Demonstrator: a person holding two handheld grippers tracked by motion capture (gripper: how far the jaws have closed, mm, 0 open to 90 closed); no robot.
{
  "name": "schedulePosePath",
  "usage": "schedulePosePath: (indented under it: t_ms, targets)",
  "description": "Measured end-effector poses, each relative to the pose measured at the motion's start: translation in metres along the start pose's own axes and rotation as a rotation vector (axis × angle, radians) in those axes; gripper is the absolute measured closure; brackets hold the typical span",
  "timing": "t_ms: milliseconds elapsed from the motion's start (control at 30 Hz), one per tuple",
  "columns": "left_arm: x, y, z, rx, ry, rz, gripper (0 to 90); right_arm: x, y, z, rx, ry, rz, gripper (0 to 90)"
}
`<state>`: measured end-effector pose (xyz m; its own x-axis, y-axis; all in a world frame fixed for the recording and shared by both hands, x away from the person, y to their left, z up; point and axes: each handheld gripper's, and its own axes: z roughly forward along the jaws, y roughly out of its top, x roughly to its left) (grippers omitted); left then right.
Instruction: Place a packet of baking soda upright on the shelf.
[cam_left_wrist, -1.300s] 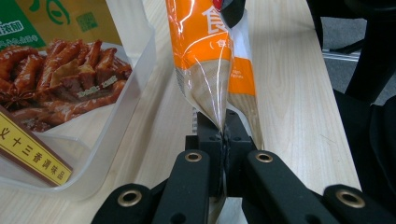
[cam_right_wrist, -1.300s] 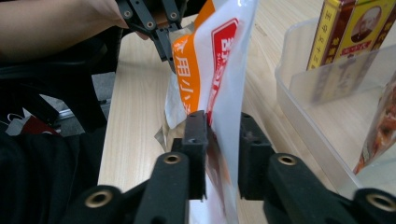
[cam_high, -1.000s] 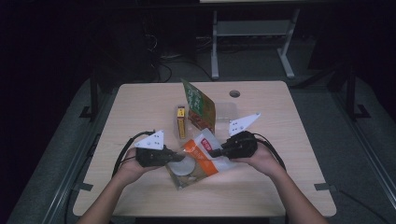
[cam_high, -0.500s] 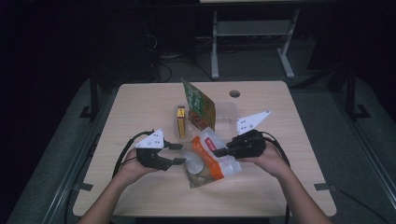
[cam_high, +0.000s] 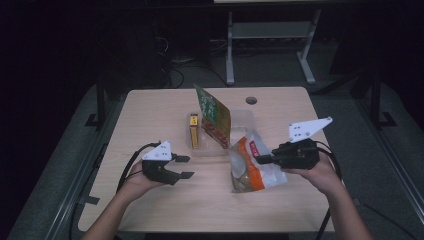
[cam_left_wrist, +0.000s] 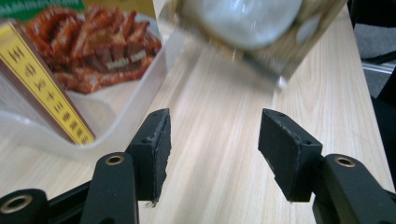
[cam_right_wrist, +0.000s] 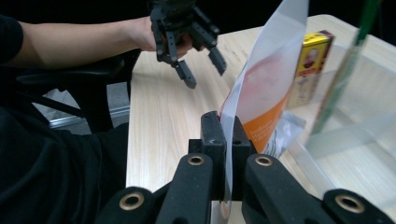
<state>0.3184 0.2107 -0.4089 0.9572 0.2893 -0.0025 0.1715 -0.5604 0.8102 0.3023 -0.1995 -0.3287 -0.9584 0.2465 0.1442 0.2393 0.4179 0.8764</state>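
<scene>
An orange and white snack bag (cam_high: 252, 167) hangs tilted just above the table, right of centre. My right gripper (cam_high: 260, 160) is shut on its upper edge; in the right gripper view the jaws (cam_right_wrist: 223, 135) pinch the thin white rim of the bag (cam_right_wrist: 266, 84). My left gripper (cam_high: 184, 167) stands open over the table to the left, apart from the bag. In the left gripper view nothing lies between its jaws (cam_left_wrist: 212, 140), and the bag's clear bottom (cam_left_wrist: 252, 23) hangs ahead.
A clear plastic tray (cam_high: 245, 122) sits at the table's centre, just behind the bag. In it are a yellow box (cam_high: 194, 131) and an upright green and red snack bag (cam_high: 214, 116). A round hole (cam_high: 251, 100) is near the table's far edge.
Both grippers were on the bag near the table's middle. The left one has let go and opened; the right one has carried the bag rightward and tilted it up.
</scene>
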Motion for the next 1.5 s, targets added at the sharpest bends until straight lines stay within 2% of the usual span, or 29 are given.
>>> schedulePosePath:
  t_ms: [133, 333, 500, 567, 667, 833, 1000, 1100, 1267, 1500]
  targets:
    - [-0.001, -0.007, -0.001, 0.016, 0.005, -0.004, 43.1, 0.0, 0.004, -0.014, 0.014, -0.042, -0.005, 90.0]
    - [0.0, -0.013, -0.011, 0.009, 0.009, -0.022, 41.7, -0.004, 0.017, -0.025, 0.019, -0.09, -0.008, 90.0]
    - [-0.001, -0.014, -0.01, 0.012, 0.008, -0.043, 41.5, -0.019, 0.034, -0.027, 0.055, -0.149, 0.005, 90.0]
    - [0.0, -0.013, -0.009, 0.012, 0.007, -0.03, 41.3, -0.024, 0.04, -0.028, 0.065, -0.165, -0.001, 90.0]
    - [0.0, -0.012, -0.007, 0.009, 0.005, -0.035, 41.2, -0.034, 0.051, -0.029, 0.079, -0.188, -0.009, 90.0]
    - [0.001, -0.014, -0.004, 0.016, 0.0, -0.04, 41.0, -0.055, 0.065, -0.022, 0.099, -0.218, -0.015, 90.0]
    - [0.001, -0.016, -0.004, 0.035, -0.005, -0.024, 40.8, -0.08, 0.078, -0.01, 0.129, -0.256, -0.007, 90.0]
    - [0.001, -0.017, -0.004, 0.029, -0.007, -0.031, 40.7, -0.09, 0.084, -0.003, 0.143, -0.276, -0.007, 90.0]
    - [0.002, -0.018, -0.004, 0.035, -0.01, -0.031, 40.4, -0.104, 0.091, 0.01, 0.185, -0.286, -0.004, 90.0]
    - [0.001, -0.019, -0.001, 0.036, -0.02, -0.046, 39.9, -0.113, 0.082, 0.02, 0.23, -0.317, 0.028, 90.0]
